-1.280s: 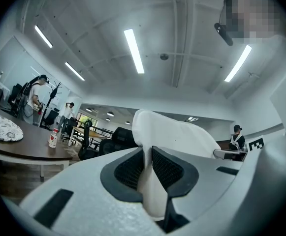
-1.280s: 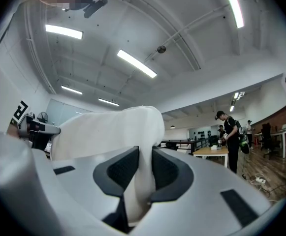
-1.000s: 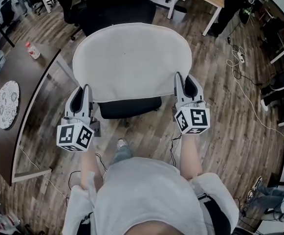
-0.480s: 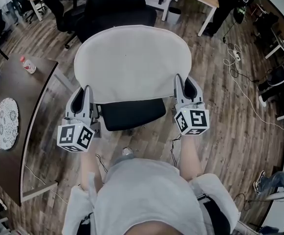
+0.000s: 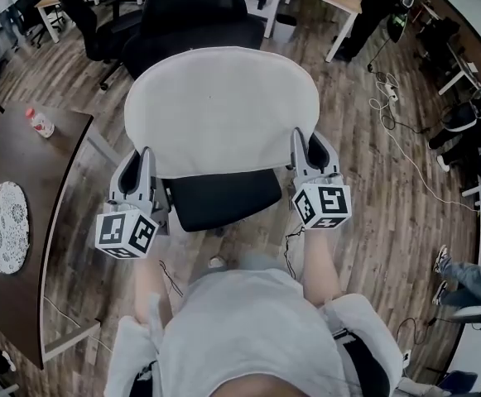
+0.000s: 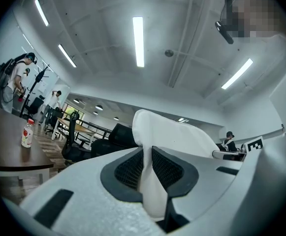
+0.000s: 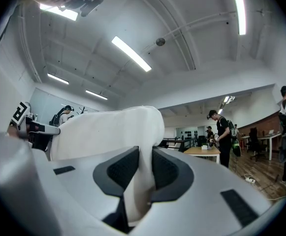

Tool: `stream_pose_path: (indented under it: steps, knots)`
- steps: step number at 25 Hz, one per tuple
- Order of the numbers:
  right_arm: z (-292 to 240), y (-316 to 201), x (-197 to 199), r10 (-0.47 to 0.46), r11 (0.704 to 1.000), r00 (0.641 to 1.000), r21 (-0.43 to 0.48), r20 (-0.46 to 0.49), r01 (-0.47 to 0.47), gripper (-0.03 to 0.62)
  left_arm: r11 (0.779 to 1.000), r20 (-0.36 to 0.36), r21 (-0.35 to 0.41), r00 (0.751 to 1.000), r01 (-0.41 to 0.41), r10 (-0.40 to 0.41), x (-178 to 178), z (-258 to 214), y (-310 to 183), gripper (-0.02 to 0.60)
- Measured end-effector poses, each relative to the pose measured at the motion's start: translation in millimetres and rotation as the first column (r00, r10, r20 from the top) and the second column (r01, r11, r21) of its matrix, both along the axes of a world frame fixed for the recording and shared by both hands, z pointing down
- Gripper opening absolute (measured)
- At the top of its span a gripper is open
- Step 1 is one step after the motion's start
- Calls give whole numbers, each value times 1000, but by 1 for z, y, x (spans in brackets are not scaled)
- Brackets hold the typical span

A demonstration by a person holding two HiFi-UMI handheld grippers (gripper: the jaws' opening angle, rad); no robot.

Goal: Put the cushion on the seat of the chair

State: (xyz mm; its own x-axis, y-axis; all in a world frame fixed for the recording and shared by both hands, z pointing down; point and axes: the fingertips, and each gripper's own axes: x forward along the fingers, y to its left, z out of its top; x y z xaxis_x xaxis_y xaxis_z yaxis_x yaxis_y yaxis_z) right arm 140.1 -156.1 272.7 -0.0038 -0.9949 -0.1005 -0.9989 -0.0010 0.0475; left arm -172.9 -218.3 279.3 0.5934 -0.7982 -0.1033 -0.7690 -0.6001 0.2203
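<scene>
Carrying the cushion (image 5: 222, 110) spread flat between them, the left tool (image 5: 145, 165) and the right tool (image 5: 310, 145) each clamp one near corner. In each tool's own view the pads stand only narrowly apart, pressed onto a pinched fold of white fabric, so both grips look firm.

Over the last second the black chair (image 5: 194, 11) has come closer beneath the load. A second ago only a thin strip of the seat (image 5: 223, 198) showed below the cushion's near edge. Now a broader band shows, and the backrest rises just past the far edge. The cushion seems to hang over the seat, roughly centred. Whether it touches yet cannot be told. By my judgement the approach is nearly done, and lowering it and letting go both remain.

The only container in sight is a small bottle (image 5: 38, 122) with a red cap. It stands upright on the dark bench (image 5: 37, 188) at the left, well apart from the chair. Its contents cannot be made out. A round patterned mat (image 5: 7, 226) lies nearer on the same bench with nothing on it.
</scene>
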Motion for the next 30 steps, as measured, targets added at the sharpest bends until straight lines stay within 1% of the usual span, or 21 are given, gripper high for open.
stream_pose_path:
  steps: [7, 16, 23, 30]
  knots:
    - [9, -21, 2, -2, 999, 1000, -36, 0, 2, 61, 999, -4, -34, 1000, 1, -1, 3, 11, -21, 56]
    - [44, -70, 20, -38, 992, 999, -119, 29, 41, 61, 994, 34, -105, 999, 43, -39, 18, 41, -54, 55]
    - [79, -115, 40, -87, 975, 995, -198, 55, 96, 61, 980, 58, -175, 994, 97, -88, 37, 73, -80, 55]
    - [122, -157, 58, -138, 945, 987, -285, 87, 158, 61, 955, 94, -250, 985, 161, -141, 55, 108, -101, 54]
